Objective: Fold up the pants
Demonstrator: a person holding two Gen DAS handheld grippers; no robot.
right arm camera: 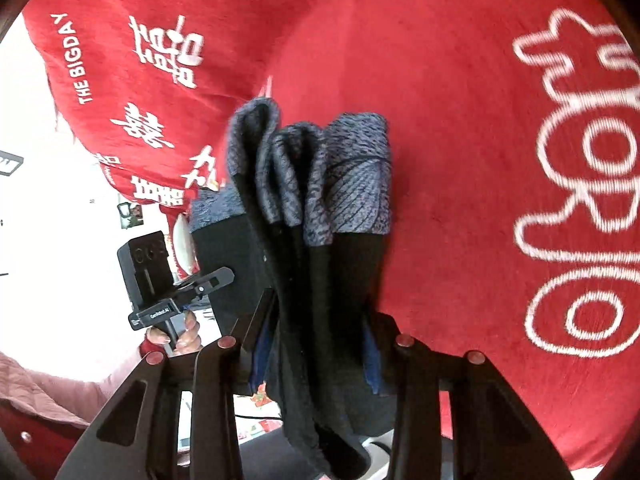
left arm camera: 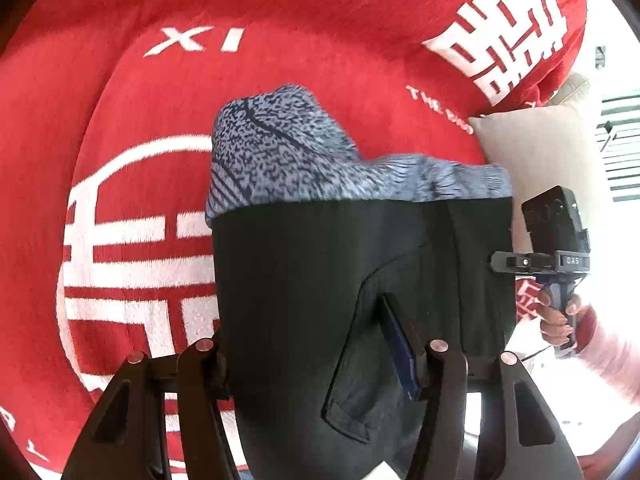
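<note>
Both claws are pinching the black pants with the grey-blue speckled knit waistband [left arm camera: 360, 280], held up off a fuzzy red blanket with white lettering [left arm camera: 320, 20]. The left gripper [left arm camera: 320, 360] clamps the black fabric near a pocket seam; the right gripper [right arm camera: 320, 340] squeezes a bunched stack of folds. Readable writing: "XI" on the blanket in the left view, "THE BIGDAY" beside white Chinese characters in the right view. The other gripper's body reads "DAS". A beige pillow [left arm camera: 532, 148] sits beside the blanket.
</note>
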